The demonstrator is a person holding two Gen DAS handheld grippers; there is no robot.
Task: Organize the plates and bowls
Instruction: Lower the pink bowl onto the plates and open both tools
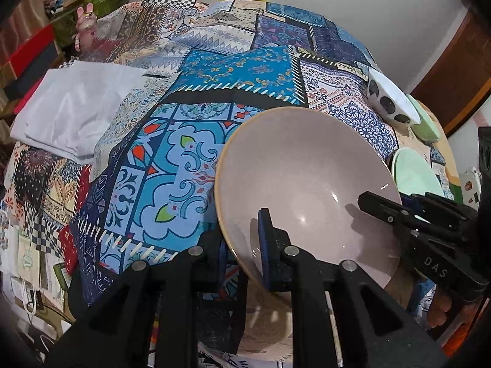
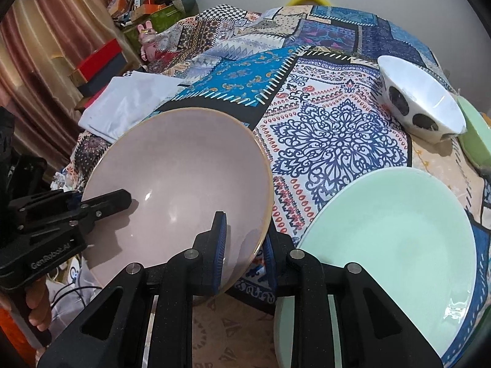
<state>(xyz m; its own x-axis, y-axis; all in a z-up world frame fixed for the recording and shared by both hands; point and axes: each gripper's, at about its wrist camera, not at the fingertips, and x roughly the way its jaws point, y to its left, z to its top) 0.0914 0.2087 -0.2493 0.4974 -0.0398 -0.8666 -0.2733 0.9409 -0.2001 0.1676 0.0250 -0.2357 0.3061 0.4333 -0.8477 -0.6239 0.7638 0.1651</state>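
We note, from the left of the table: a folded white cloth (image 2: 122,107) lies on the patchwork-print tablecloth (image 2: 334,135), well apart from the dishes.

Next comes the large, pale pink ceramic bowl with a tan rim (image 2: 184,184), carried between both tools and tilted toward the far side of the table. The left gripper (image 1: 242,245) pinches the bowl's rim on one side, one blue-padded finger inside the bowl and the other outside, pressed onto the wall. The right gripper (image 2: 245,251) bites the opposite rim the same way — one pad inside, one outside. Whether the right pads press fully we cannot tell for sure; the outer pad looks just off the wall.

Right of the pink bowl sits a wide, mint-green glazed plate (image 2: 389,239), close beside it on the cloth. Farther back and right, a white bowl with large black spots (image 2: 420,104) stands on the cloth, touching or just beside a green dish (image 2: 475,135) at the table's edge.

Our reading — the step in hand is placing the pink bowl, low over or on the cloth beside the mint plate. Whether its base already rests we cannot tell.

The next move calls for both jaws to open evenly, then lift clear without tipping the bowl.
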